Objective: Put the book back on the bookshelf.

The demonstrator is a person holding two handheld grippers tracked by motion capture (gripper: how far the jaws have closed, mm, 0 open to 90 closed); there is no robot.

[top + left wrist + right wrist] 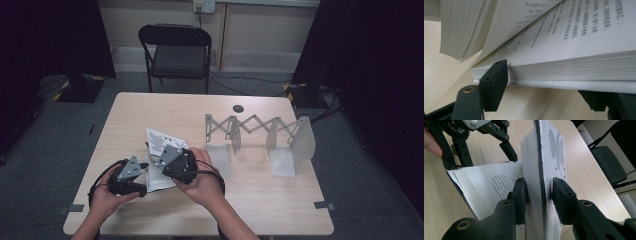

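Observation:
An open paperback book [161, 141] lies on the wooden table [260, 200] in front of the person. My right gripper [539, 192] is shut on the front cover and a thick block of pages, and it holds them upright above the rest. The lower half of the book [574, 65] lies flat with printed pages up. My left gripper [545, 86] stands open at the edge of that lower stack. One of its fingers [495, 80] sits near the stack's corner, the other lower and further along. In the right gripper view the left gripper [480, 161] faces the book's far edge.
A grey expandable rack [260, 132] with upright divider plates stands on the right half of the table. A small dark round spot [238, 108] lies behind it. A black folding chair [177, 50] stands beyond the far edge. Cables trail from both grippers.

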